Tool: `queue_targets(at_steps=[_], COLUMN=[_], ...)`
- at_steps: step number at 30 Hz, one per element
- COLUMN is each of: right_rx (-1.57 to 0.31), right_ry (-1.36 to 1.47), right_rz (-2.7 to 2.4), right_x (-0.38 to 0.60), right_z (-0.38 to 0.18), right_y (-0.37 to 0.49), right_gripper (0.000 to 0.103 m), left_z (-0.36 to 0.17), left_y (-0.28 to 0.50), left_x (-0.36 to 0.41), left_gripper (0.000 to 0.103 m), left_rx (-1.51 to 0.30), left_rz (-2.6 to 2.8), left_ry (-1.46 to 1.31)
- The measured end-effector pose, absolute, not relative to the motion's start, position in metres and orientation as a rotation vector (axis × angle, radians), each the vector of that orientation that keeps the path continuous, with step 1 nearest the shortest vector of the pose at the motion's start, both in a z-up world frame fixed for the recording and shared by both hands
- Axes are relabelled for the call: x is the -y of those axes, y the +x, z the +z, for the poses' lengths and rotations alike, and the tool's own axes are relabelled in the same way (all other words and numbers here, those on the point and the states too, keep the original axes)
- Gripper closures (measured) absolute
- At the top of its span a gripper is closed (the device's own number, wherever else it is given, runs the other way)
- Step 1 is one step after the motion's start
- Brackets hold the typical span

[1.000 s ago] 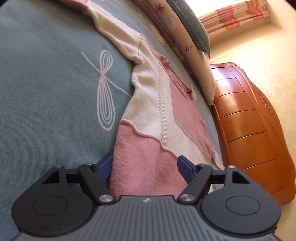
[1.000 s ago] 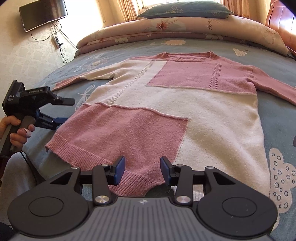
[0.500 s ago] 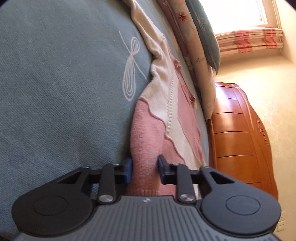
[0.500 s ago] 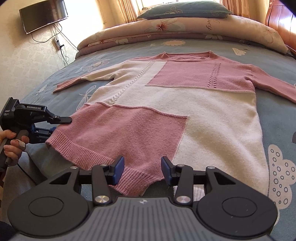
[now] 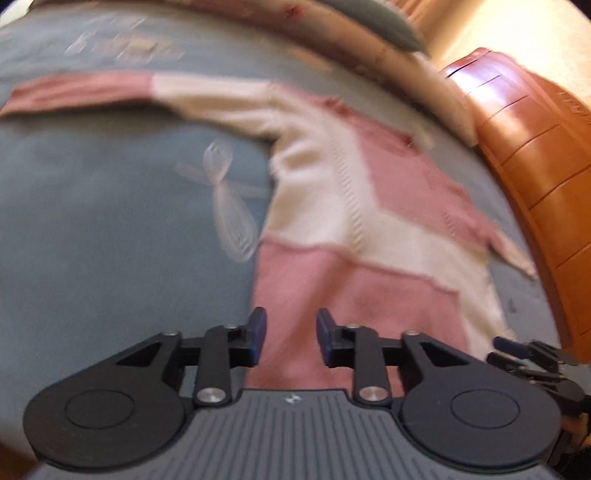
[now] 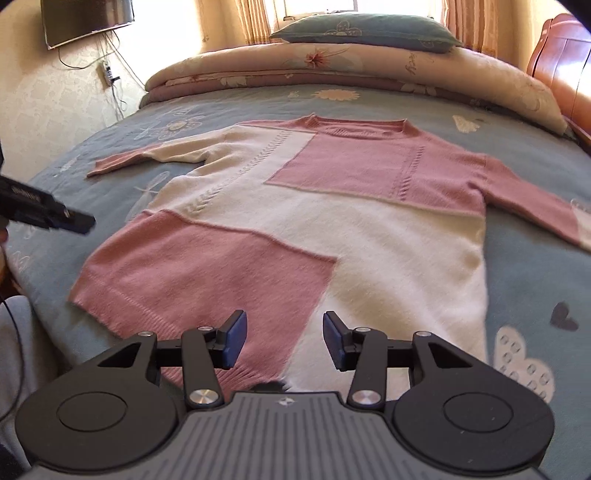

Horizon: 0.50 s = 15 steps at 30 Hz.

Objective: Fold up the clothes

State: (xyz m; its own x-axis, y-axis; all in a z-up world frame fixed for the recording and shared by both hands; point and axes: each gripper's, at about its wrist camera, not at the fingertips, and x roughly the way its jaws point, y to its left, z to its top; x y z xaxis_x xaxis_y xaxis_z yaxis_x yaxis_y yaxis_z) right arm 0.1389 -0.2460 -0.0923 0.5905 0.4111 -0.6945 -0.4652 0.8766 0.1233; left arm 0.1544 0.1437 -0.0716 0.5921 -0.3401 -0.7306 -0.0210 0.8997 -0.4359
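Note:
A pink and cream knitted sweater lies flat, front up, on the blue bed sheet, its hem nearest me and both sleeves spread out. My left gripper hangs above the pink hem corner in a blurred view. Its jaws are opening and no cloth is between them. From the right wrist it shows at the left edge, clear of the sweater. My right gripper stands open over the middle of the hem. The fabric lies under the gap and the pads do not press on it.
A folded floral quilt and a blue pillow lie across the far end of the bed. The wooden headboard rises at the right. A screen hangs on the left wall. A person's grey-clad leg is at the bed's near left edge.
The left gripper closed on the hem corner, then let go, rose and rolled level. The corner now lies flat. The right gripper has stayed put.

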Motion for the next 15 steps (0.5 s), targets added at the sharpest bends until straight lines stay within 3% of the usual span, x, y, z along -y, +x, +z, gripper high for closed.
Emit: queue_targets(at_steps=[2,8,12,15], right_rx=[-0.781,-0.760,-0.764,-0.797], right_ry=[-0.098,-0.061,0.085,0.213], right_rz=[0.495,0.369,0.286,0.277], right_x=[0.248,0.282,0.338,0.374], right_z=[-0.090,-0.088,-0.093,-0.109], right_y=[0.154,0.213,0.254,0.286], right_gripper=[0.053,0.053,0.053,0.052], left_z=[-0.065,-0.081,-0.104,-0.117], left_y=[0.173,0.233,0.255,0.262], left_x=[-0.135,-0.113,-0.128,-0.139], left_gripper=[0.057,0.057,0.057,0.050], left_rx=[-0.885,-0.747,-0.793,-0.826], left_rz=[-0.242,-0.136,-0.088,-0.111], left_ry=[-0.439,-0.354,-0.377,-0.416])
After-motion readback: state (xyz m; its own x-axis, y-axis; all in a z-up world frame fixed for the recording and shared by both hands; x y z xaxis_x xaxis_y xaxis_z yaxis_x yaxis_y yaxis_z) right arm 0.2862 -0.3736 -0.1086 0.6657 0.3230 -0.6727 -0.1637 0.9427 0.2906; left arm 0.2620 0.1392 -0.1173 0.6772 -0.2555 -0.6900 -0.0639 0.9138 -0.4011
